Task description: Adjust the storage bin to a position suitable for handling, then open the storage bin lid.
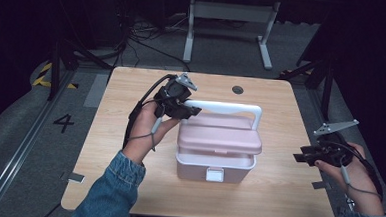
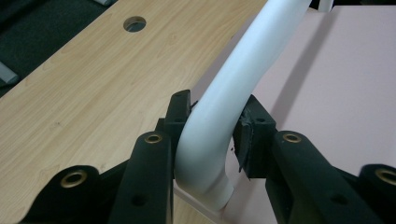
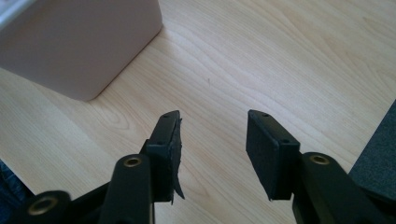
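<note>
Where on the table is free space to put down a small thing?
The table is bare along its near edge in front of the box, on its left side, and between the box and the right hand-held gripper. Around the handle it is crowded by the left hand-held gripper.

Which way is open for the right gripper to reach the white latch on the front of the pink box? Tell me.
Probably yes, from the front. The right gripper hangs open beside the box, with bare table between them. The latch faces the person, uncovered. The left gripper is up on the handle, out of the way.
</note>
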Available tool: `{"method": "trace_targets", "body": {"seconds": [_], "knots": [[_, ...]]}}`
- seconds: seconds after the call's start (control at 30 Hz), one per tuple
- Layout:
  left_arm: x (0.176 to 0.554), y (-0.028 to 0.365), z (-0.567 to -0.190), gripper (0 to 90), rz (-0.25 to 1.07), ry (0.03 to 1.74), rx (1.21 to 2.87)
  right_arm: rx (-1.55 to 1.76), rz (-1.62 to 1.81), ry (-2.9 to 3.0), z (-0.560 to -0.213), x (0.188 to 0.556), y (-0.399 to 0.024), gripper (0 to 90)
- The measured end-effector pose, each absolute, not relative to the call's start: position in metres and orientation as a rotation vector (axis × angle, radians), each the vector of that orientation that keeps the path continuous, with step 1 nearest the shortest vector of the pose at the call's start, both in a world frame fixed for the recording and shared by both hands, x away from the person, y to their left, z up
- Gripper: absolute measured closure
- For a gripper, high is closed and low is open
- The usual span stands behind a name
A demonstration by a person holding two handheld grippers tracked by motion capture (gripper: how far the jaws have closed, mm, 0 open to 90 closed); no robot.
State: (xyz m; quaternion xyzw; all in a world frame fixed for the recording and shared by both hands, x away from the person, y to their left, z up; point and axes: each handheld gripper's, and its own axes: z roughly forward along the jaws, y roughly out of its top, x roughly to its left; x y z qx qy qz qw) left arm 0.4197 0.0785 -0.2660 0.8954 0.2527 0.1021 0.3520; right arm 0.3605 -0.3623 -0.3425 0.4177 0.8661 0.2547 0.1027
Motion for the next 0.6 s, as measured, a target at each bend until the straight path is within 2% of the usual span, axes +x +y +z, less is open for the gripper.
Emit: {"method": "trace_targets", "body": {"seconds": [0.27,0.6], "knots": [[0.426,0.080,-0.264,69.8,0.240,0.669,2.303,1.165,0.855,2.528,-0.335,0.355,-0.359,64.0],[0.432,0.080,-0.263,69.0,0.246,0.693,2.283,1.070,0.940,2.542,-0.329,0.349,-0.345,65.0]]}}
